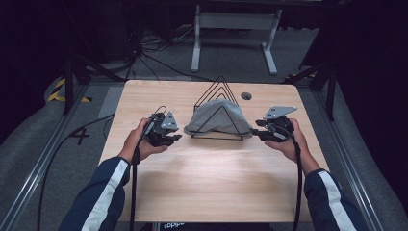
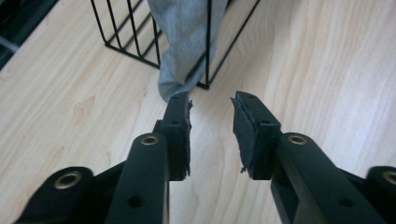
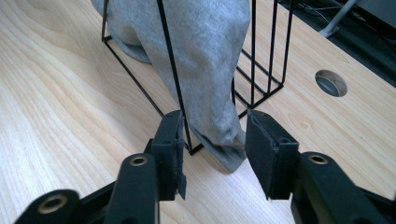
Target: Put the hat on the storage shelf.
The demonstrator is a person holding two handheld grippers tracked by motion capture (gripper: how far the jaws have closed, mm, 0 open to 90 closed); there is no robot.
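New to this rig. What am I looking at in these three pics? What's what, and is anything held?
No robot here: a person holds a handheld two-jaw gripper in each hand at a wooden table.

The high view looks down from above the person. The left gripper is on the left, the right gripper on the right. The other two pictures come from cameras riding on each gripper, looking along its black jaws.

On the table stands a black wire rack of triangular frames with a grey cloth draped over it.

Nothing is held. Both grippers are open, each facing a cloth end; the right one's jaws sit either side of the cloth's hanging corner.
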